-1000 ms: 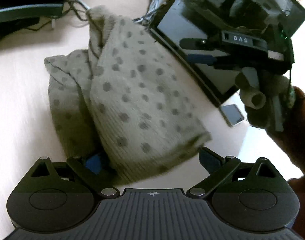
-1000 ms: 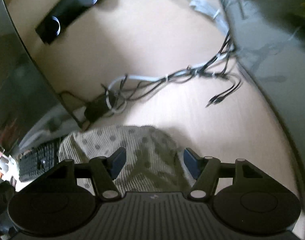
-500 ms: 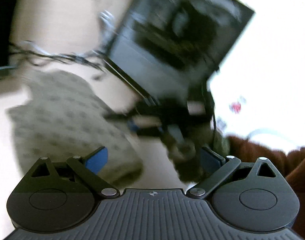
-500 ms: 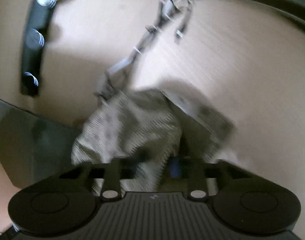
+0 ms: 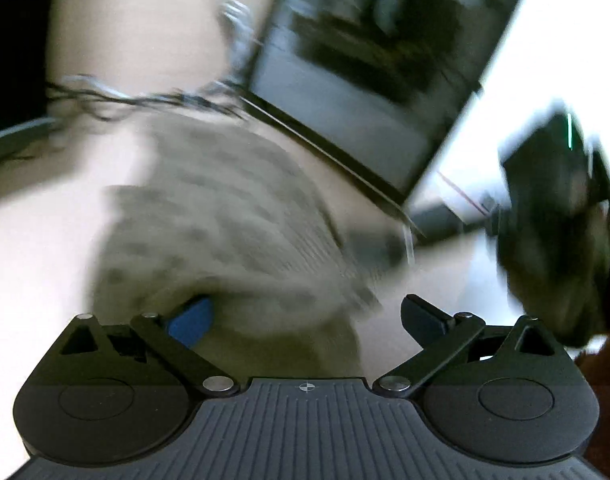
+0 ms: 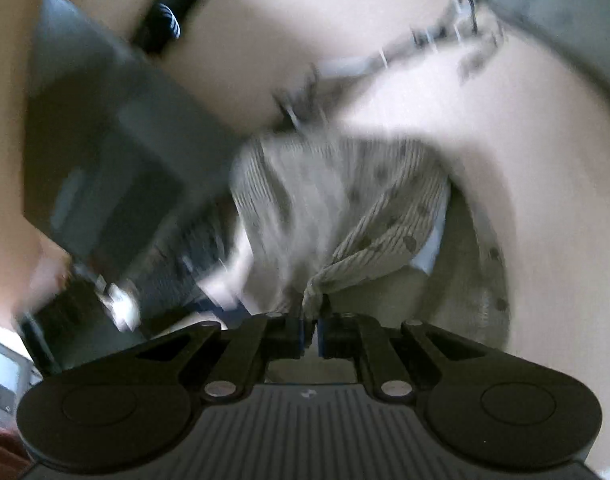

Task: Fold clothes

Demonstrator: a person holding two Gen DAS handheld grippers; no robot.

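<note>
Spotted garment (image 6: 345, 208) bunched on the pale table (image 6: 545, 160), one pinched corner clamped in the right tongs (image 6: 311, 328). Spread wide over its near edge (image 5: 225, 232), left tongs (image 5: 305, 316) holding nothing. Beside it, dark monitor (image 5: 369, 72) and tangled cables (image 5: 117, 98).

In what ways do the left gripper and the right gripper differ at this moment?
The left gripper has its jaws wide apart; the right gripper has its jaws nearly closed. The left gripper grips nothing, though the dotted garment lies between its jaws; the right gripper pinches a gathered edge of that garment. Both are black with blue pads and point toward the same garment.
</note>
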